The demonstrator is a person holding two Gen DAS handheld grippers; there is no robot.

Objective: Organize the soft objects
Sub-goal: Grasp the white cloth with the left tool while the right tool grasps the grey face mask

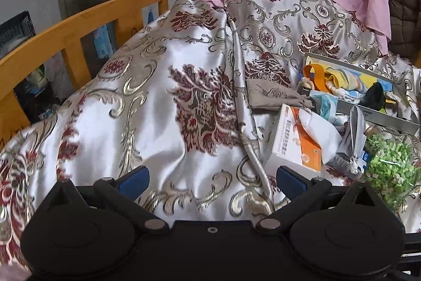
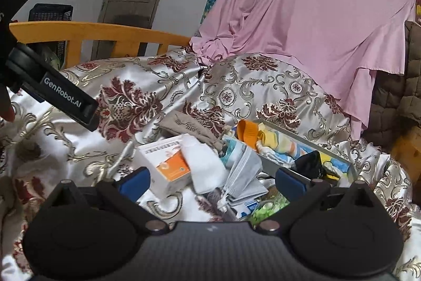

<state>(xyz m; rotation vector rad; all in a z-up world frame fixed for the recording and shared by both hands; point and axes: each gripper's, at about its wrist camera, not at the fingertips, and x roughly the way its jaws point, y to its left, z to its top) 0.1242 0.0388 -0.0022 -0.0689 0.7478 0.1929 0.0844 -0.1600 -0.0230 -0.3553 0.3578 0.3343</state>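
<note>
A pile of soft items lies on a satin floral bedspread (image 1: pixel 147 107): a white cloth (image 2: pixel 205 165), a grey-blue folded cloth (image 2: pixel 244 178), a tan pouch (image 2: pixel 189 127) and an orange strap (image 2: pixel 247 132). An open grey box (image 2: pixel 310 146) holds colourful fabric and a black item (image 2: pixel 310 162). My left gripper (image 1: pixel 211 179) is open and empty above the bedspread, left of the pile. My right gripper (image 2: pixel 211 182) is open and empty, hovering over the white and grey-blue cloths. The left gripper's body (image 2: pixel 65 99) shows at the left of the right wrist view.
A white and orange carton (image 2: pixel 165 162) lies beside the white cloth. A green leafy bundle (image 1: pixel 389 165) lies at the pile's right. A pink sheet (image 2: pixel 302 17) hangs behind the bed. An orange wooden rail (image 1: pixel 79 25) borders the far left side. A brown quilted item (image 2: pixel 397 86) sits at right.
</note>
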